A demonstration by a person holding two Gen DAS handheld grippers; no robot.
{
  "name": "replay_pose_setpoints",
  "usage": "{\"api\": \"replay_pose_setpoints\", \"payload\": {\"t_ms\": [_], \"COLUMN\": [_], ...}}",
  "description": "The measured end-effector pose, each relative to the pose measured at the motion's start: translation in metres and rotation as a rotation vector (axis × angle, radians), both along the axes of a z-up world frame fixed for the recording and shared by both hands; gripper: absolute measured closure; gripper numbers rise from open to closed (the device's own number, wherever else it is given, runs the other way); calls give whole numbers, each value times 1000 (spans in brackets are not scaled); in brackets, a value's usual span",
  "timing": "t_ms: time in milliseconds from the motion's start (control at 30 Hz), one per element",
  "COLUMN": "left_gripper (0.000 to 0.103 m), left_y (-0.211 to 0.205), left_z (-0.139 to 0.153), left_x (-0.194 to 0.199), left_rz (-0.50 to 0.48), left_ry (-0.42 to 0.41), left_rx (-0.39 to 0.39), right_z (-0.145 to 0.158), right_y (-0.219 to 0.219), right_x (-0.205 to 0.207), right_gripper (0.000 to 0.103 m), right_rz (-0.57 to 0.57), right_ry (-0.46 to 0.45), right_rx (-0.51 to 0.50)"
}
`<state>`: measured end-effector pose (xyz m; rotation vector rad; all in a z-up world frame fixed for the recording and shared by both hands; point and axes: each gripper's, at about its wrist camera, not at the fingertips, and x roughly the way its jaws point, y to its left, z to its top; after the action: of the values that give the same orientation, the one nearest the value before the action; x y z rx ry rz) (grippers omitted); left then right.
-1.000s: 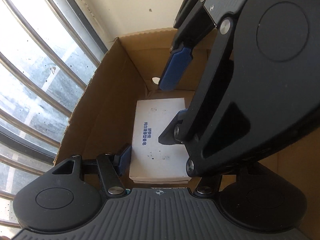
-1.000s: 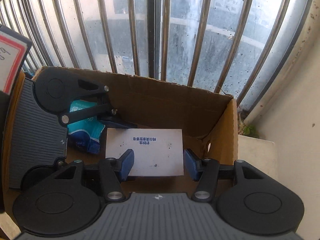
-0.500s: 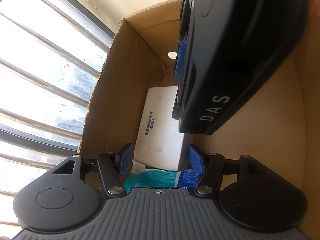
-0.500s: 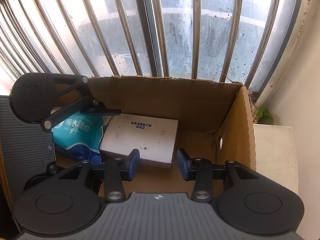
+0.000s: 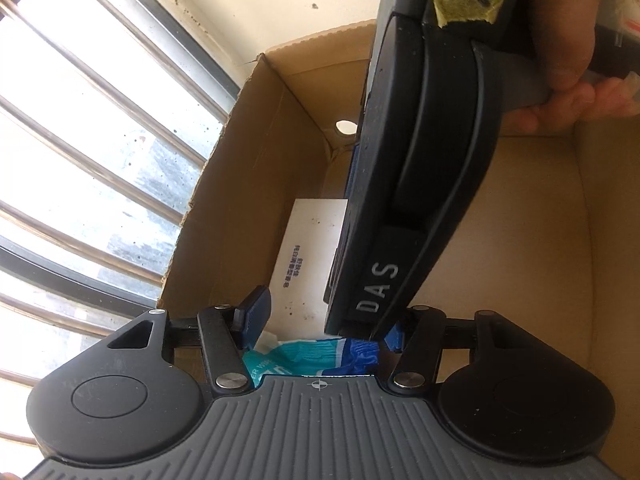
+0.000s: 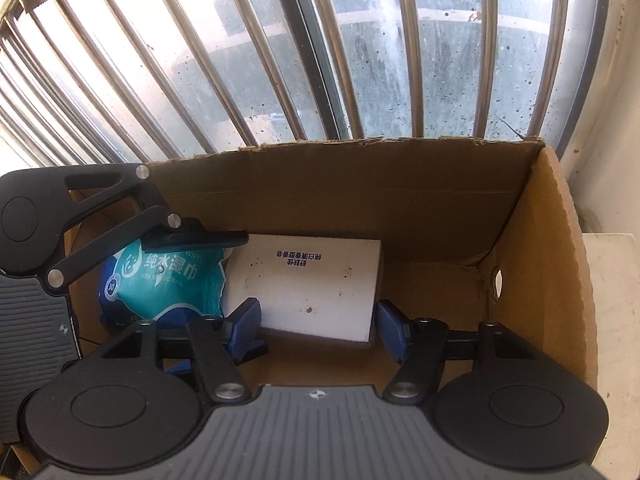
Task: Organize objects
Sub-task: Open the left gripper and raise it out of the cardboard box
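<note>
A white box with blue print (image 6: 312, 280) lies flat on the floor of a cardboard box (image 6: 536, 264). A teal and blue wet-wipes pack (image 6: 160, 276) lies beside it on its left. My right gripper (image 6: 316, 326) is open, its blue pads either side of the white box's near end, not clamped. My left gripper (image 5: 324, 322) is open above the wipes pack (image 5: 308, 356); the white box (image 5: 308, 256) lies beyond it. The right gripper's black body (image 5: 416, 184) hides much of the left wrist view.
A barred window (image 6: 320, 60) stands right behind the cardboard box. A cream wall and a white ledge (image 6: 612, 300) are to its right. The cardboard wall (image 5: 256, 200) rises close on the left of the left gripper.
The right gripper has lifted and drawn back, opening off the white box, which now lies flat. The left gripper has pulled back too, and the wipes pack has come into view under it.
</note>
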<state>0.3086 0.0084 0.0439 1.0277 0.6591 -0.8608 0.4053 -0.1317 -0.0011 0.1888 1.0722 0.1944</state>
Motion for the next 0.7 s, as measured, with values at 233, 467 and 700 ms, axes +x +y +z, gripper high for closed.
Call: {"api": "replay_pose_setpoints", "payload": {"t_ms": [233,467,700], "left_gripper": [42,31,28], "left_y": [12,33,39], "left_z": [16,68,101], "left_x": [-24,-76,-156], "left_rz": [31,70,53], "left_ry": [-56,-145,-171], "left_rx": [9,-170,-206], "right_z": [5,42,74], "right_y": [1,-3,-25], "right_x": [-2,-39,-90], "right_gripper": [36,33,33], "right_rz": [-44,-67,-67], "right_ry": [-8,-109,-198], "right_rx": [-6,-24,23]}}
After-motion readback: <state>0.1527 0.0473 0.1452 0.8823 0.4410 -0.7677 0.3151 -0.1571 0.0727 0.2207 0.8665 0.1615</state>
